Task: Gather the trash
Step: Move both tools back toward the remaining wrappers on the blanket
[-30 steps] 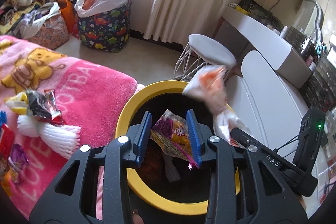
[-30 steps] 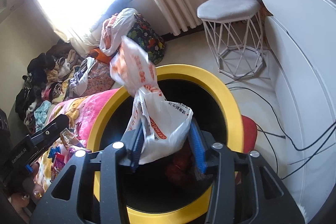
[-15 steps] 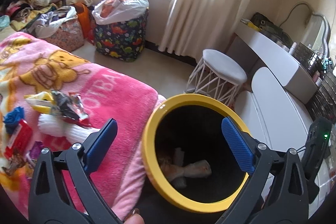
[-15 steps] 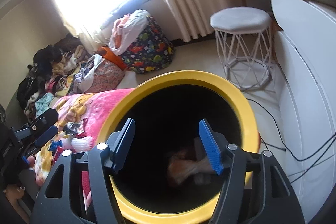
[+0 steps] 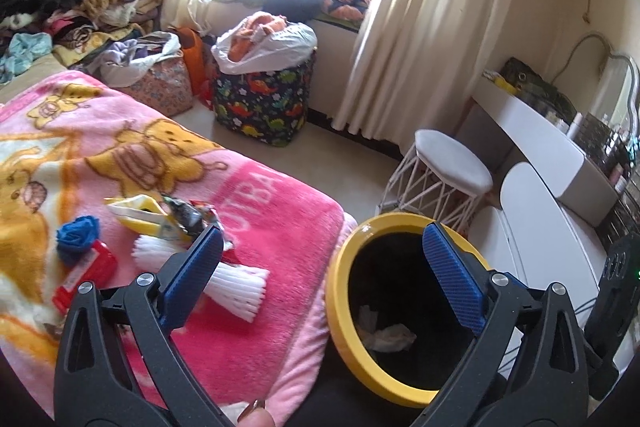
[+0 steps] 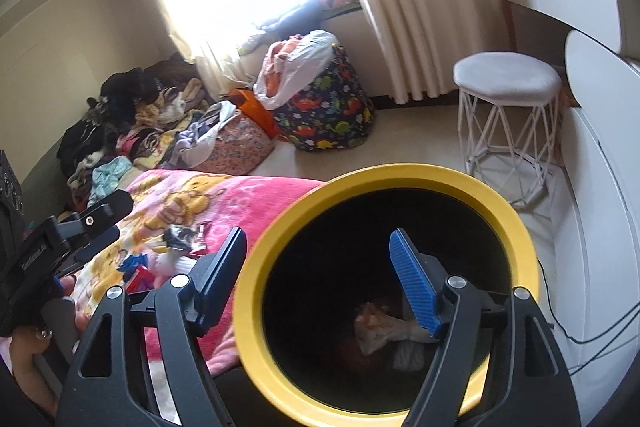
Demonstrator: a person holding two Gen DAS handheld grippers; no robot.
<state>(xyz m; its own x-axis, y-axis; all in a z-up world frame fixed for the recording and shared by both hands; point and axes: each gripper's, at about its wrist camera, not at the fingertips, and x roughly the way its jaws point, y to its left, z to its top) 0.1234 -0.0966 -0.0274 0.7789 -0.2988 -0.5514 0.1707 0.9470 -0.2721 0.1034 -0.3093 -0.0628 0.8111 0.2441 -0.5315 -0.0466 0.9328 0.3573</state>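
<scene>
Both tools released, right tool just widening, wrappers now inside bin.

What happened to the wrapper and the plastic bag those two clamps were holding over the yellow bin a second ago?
Both were let go. The left gripper dropped its snack wrapper and the right gripper its plastic bag into the yellow bin; crumpled trash lies at its bottom. Both jaws have just been opening, nothing between them, and pulled back. The litter on the pink blanket stayed put.
</scene>
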